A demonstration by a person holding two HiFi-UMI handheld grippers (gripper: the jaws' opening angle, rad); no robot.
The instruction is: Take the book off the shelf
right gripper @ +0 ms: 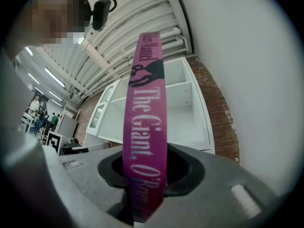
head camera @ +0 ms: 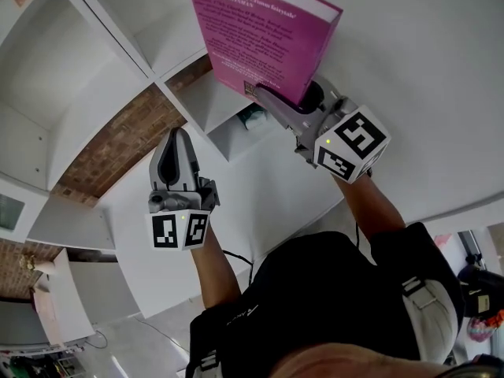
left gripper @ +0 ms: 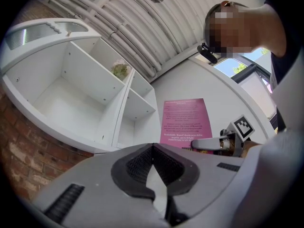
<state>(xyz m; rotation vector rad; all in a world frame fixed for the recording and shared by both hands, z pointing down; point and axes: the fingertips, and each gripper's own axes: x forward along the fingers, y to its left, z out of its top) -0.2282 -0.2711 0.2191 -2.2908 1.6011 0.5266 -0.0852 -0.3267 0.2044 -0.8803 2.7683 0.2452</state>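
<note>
A pink book (head camera: 260, 34) with white print on its cover is clear of the white shelf unit (head camera: 102, 93), in front of the white wall. My right gripper (head camera: 295, 101) is shut on its lower edge. In the right gripper view the book's spine (right gripper: 145, 108) stands upright between the jaws of the right gripper (right gripper: 145, 175). My left gripper (head camera: 176, 132) hangs lower left of the book, shut, with nothing in it. The left gripper view shows the left gripper (left gripper: 153, 146) with its jaws together, and beyond it the book (left gripper: 186, 120) and the right gripper (left gripper: 204, 145).
The shelf unit (left gripper: 118, 108) has open white compartments. A small greenish thing (left gripper: 120, 70) sits in one of them. A brick wall (head camera: 118, 144) runs beside the shelf (right gripper: 185, 108). The person's dark torso (head camera: 331, 290) fills the lower head view.
</note>
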